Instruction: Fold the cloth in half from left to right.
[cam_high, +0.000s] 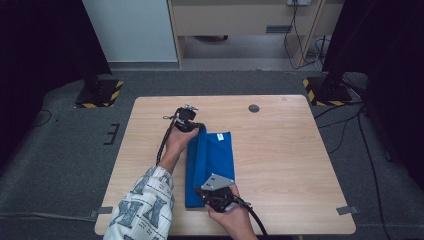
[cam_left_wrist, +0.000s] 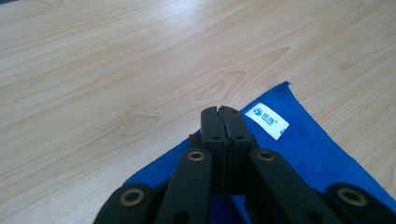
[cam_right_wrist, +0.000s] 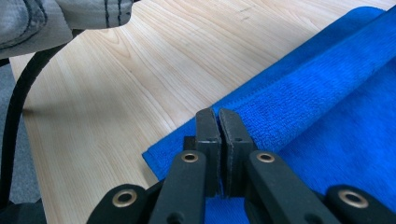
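A blue cloth (cam_high: 217, 155) lies folded lengthwise on the wooden table (cam_high: 290, 150), its left part raised in a thick fold. At the cloth's far end my left gripper (cam_high: 194, 126) is shut, apparently pinching the top layer. In the left gripper view the jaws (cam_left_wrist: 219, 110) press together over the cloth (cam_left_wrist: 322, 158), beside a white label (cam_left_wrist: 267, 120) near its corner. My right gripper (cam_high: 203, 192) is at the near end, shut on the cloth's edge. In the right gripper view its jaws (cam_right_wrist: 218, 112) meet above the rolled fold (cam_right_wrist: 327, 88).
A small round grey cap (cam_high: 254, 108) sits in the tabletop at the back. Bare wood runs left and right of the cloth. A patterned sleeve (cam_high: 145, 205) comes in at the bottom left. Two stand bases with yellow-black stripes (cam_high: 97, 94) (cam_high: 325, 91) flank the table's far corners.
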